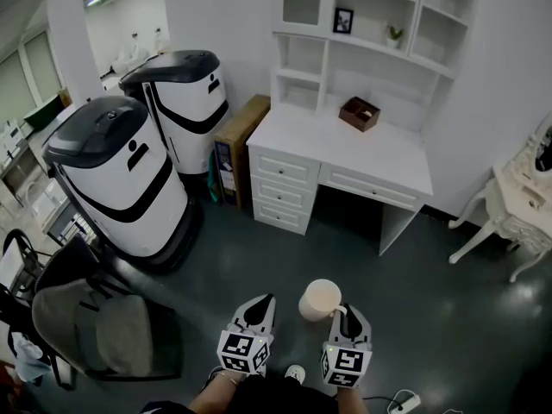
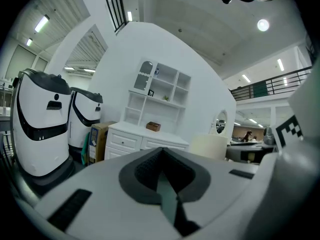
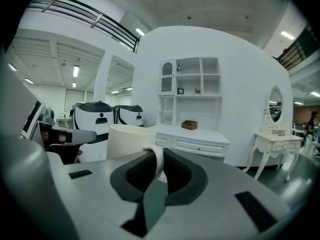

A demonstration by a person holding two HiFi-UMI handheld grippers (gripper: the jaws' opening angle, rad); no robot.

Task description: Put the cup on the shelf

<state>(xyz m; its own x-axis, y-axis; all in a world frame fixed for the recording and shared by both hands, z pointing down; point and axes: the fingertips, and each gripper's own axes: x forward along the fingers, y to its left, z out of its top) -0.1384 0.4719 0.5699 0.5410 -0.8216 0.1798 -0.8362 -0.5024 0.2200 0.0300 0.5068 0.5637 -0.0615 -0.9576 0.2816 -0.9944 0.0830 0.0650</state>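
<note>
A cream cup (image 1: pixel 320 300) hangs above the dark floor, held by its handle in my right gripper (image 1: pixel 342 316), which is shut on it. In the right gripper view the cup (image 3: pixel 131 140) stands just past the jaws, its handle pinched between them. My left gripper (image 1: pixel 259 309) is beside it on the left, shut and empty, and in its own view the cup (image 2: pixel 208 146) shows to the right. The white shelf unit (image 1: pixel 366 24) rises over a white desk (image 1: pixel 345 149) straight ahead, some distance off.
A small brown box (image 1: pixel 360 113) sits on the desk. Two large white and black robot bodies (image 1: pixel 121 175) stand at the left, with a cardboard box (image 1: pixel 237 141) between them and the desk. A chair (image 1: pixel 90 322) is near left; a white dressing table (image 1: pixel 517 201) is right.
</note>
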